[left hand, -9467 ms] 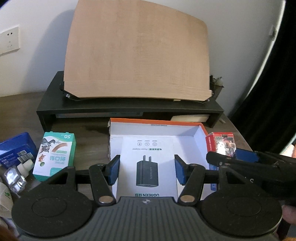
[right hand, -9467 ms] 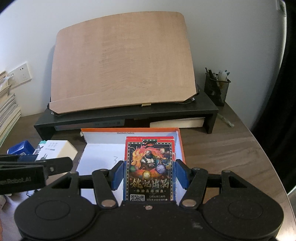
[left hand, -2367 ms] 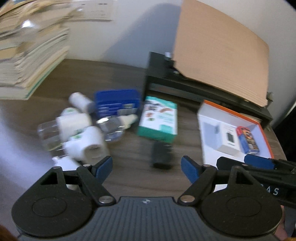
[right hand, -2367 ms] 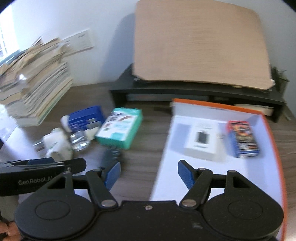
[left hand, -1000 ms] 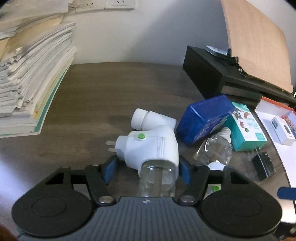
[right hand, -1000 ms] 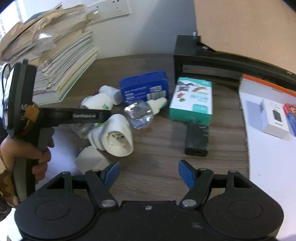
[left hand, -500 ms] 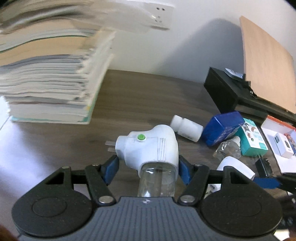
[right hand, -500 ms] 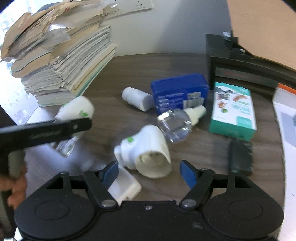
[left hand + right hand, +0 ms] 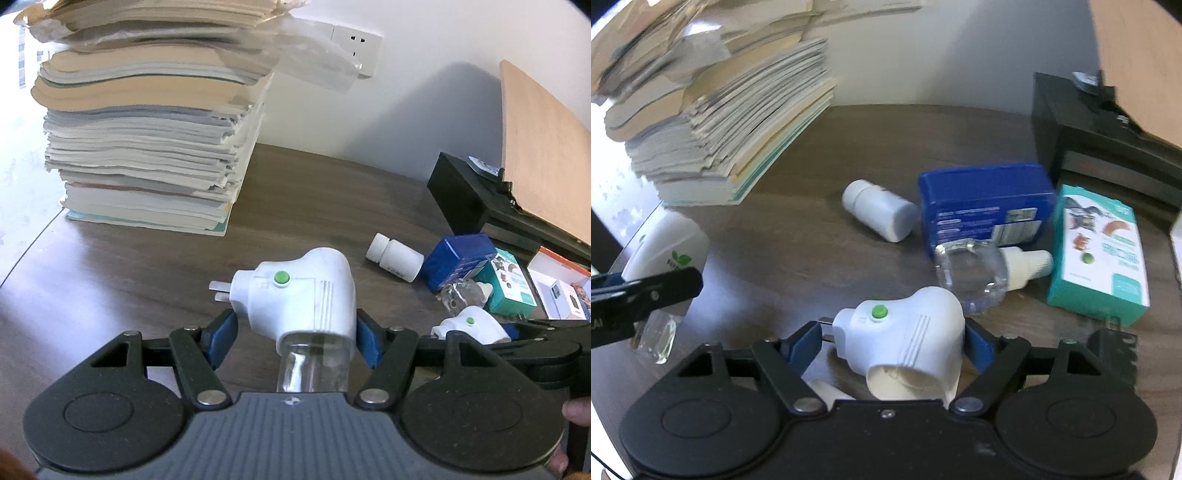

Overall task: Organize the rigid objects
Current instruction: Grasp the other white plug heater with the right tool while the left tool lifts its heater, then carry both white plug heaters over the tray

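Left gripper (image 9: 295,341) is clamped on a white plug-in vaporizer with clear bottle (image 9: 301,306), lifted off the desk; right gripper (image 9: 892,345), jaws opening, straddles an empty white vaporizer shell (image 9: 905,339) there. Looks like pickup stage, next squeeze, then carry both to the orange-rimmed white box (image 9: 554,262)

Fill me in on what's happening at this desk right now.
A person is sorting small items on a wooden desk with two handheld grippers. The left gripper is clamped on a white plug-in vaporizer with a clear bottle, held above the desk. The right gripper straddles a second, bottle-less vaporizer lying on the desk; its jaws are opening around it and are not gripping it. A white pill bottle, blue box, teal box and loose refill bottle lie nearby.
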The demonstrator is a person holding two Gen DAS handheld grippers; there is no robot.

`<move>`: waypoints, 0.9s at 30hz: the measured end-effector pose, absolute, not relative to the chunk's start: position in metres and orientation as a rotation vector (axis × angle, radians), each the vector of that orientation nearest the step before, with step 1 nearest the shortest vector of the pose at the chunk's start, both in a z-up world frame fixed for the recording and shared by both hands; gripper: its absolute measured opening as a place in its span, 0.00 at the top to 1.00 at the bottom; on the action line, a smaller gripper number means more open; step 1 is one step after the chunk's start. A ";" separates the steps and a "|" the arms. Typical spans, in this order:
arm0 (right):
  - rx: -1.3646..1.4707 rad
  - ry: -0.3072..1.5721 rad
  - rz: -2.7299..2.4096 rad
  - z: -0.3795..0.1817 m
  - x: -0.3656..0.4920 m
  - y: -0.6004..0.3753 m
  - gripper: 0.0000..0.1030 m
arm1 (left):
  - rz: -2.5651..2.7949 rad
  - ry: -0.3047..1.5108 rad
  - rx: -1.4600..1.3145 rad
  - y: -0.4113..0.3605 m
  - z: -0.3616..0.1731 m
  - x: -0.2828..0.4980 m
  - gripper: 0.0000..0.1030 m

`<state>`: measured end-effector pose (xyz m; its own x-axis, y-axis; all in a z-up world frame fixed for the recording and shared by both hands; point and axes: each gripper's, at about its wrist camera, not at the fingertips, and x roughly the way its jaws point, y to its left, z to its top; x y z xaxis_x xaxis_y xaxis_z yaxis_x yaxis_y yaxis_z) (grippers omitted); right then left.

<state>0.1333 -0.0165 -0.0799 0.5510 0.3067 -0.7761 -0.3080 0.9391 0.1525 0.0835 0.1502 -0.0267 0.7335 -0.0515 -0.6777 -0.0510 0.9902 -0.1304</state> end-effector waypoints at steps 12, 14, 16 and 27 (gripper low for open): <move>0.057 0.799 0.253 -0.031 0.097 -0.074 0.07 | -0.119 0.695 -0.121 0.104 -0.002 0.082 0.34; 0.058 0.783 0.208 -0.022 0.088 -0.090 0.07 | -0.154 0.691 -0.119 0.091 0.001 0.080 0.34; 0.061 0.771 0.161 -0.014 0.079 -0.107 0.07 | -0.192 0.686 -0.117 0.075 0.004 0.079 0.34; 0.139 0.702 -0.053 0.020 0.035 -0.233 0.07 | -0.366 0.662 -0.068 -0.031 0.024 0.066 0.34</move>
<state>0.0352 -0.2331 0.0199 0.7628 -0.0016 -0.6467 0.0950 0.9894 0.1095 0.0656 -0.0308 0.0240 0.7271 -0.3533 -0.5887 0.3106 0.9339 -0.1769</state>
